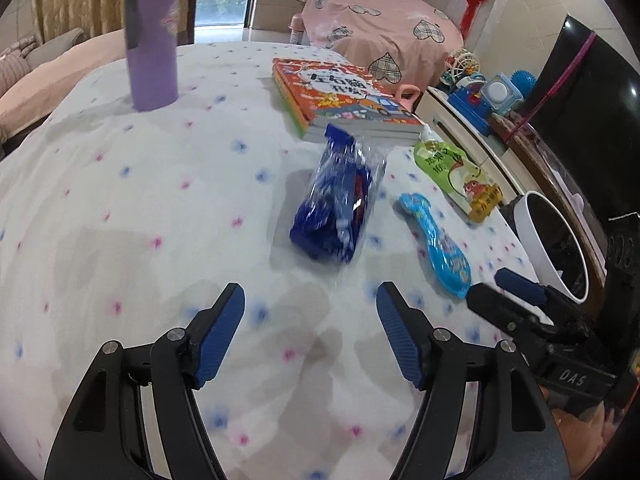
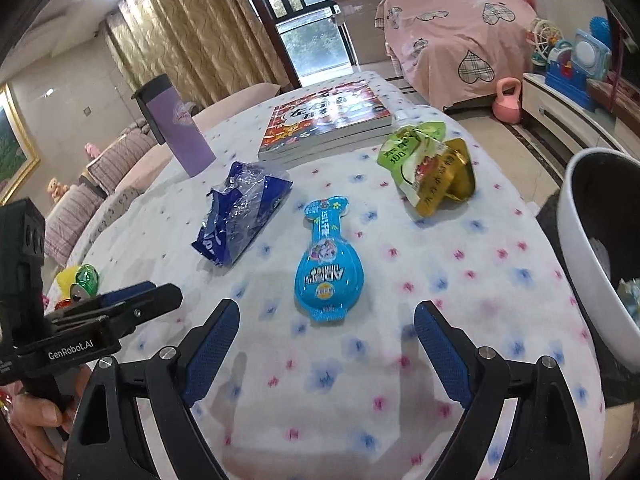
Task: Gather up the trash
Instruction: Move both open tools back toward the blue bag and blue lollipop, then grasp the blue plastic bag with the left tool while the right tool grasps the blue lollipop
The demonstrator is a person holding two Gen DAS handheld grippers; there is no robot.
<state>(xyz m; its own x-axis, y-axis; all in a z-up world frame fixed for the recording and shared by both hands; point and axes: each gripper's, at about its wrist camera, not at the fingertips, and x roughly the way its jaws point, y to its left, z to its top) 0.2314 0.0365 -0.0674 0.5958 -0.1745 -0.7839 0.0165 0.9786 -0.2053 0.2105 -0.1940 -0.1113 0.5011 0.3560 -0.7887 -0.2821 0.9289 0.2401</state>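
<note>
Left gripper (image 1: 311, 300): jaws spread, nothing between them, held above the flowered cloth (image 1: 140, 208). Ahead to its left stands a purple bottle (image 1: 151, 36). Directly ahead lies the blue wrapper (image 1: 334, 200), with a book (image 1: 344, 98) beyond it. Right gripper (image 2: 326, 320): jaws spread, empty. Just ahead of its fingertips lies the cyan packet (image 2: 328, 264); the green pouch (image 2: 428, 168) lies farther ahead to the right. The white bin (image 2: 592, 264) stands at its right, off the cloth edge.

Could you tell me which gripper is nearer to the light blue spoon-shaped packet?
Right. The right gripper sits just short of the light blue packet, which lies ahead between its open fingers. The left gripper faces the dark blue wrapper instead.
</note>
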